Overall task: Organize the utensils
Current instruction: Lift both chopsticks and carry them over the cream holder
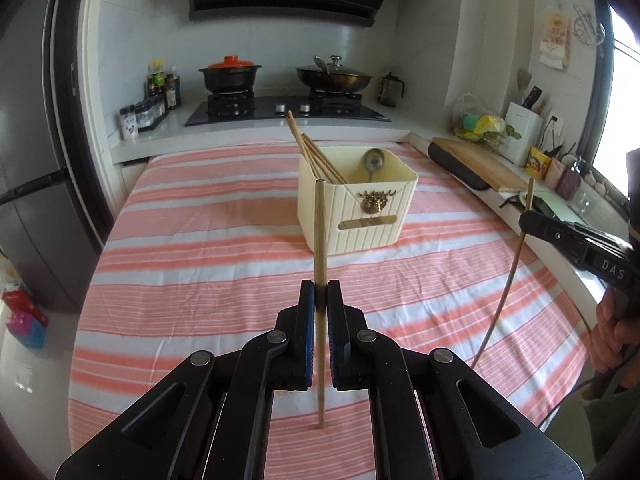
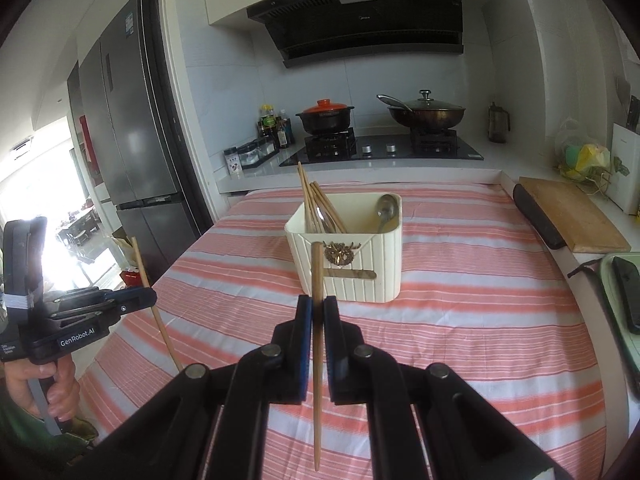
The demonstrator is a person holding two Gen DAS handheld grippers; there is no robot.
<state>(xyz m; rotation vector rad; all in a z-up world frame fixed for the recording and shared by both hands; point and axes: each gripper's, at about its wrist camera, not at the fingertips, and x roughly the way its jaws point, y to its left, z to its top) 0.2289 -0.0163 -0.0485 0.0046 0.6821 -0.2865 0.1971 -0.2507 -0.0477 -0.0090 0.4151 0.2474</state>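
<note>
Several wooden chopsticks (image 1: 316,156) and a metal spoon (image 1: 373,162) already stand in the cream ribbed plastic holder (image 1: 356,216); left gripper (image 1: 320,294) and right gripper (image 2: 318,310) each pinch one more chopstick, not yet dropped in.

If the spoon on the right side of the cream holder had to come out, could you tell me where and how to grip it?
Grip the spoon at the neck just below its bowl, coming straight down from above: only that end rises above the holder rim, and the chopsticks lean clear on the left.

Soft daylight, blown-out window glare at the sides — heavy fisheye bending, dark vignetted corners, sharp centre.
</note>
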